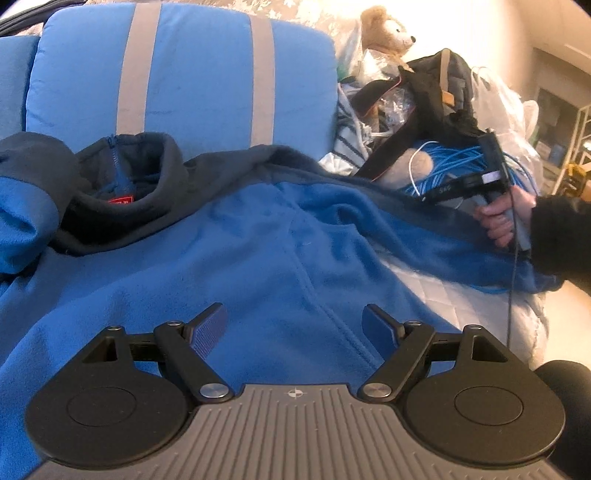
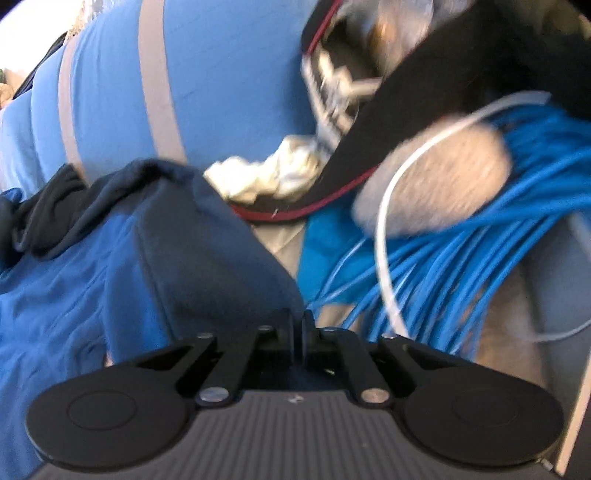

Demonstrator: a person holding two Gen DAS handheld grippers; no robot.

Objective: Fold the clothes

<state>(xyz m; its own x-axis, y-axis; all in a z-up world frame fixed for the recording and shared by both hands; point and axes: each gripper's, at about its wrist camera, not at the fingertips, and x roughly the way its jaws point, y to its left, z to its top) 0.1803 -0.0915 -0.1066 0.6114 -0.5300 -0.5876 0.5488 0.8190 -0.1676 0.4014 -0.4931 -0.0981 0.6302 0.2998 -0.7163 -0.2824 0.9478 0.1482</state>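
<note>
Blue fleece fills the near ground: the fleece jacket (image 1: 258,240) lies spread on the bed, and the left gripper (image 1: 295,325) hovers just above its body with jaws wide apart, holding nothing. In the right wrist view, the right gripper (image 2: 297,332) has its jaws pinched together on the jacket's dark navy cuff (image 2: 207,251), which bunches up in front of it. Further back the dark collar (image 1: 122,184) stands open, showing a red label. Beside the sleeve sits a coil of blue cable (image 2: 480,240). Beyond, a blue pillow with grey stripes (image 1: 192,74) leans upright, with a teddy bear (image 1: 384,33) behind a black bag (image 1: 436,96).
</note>
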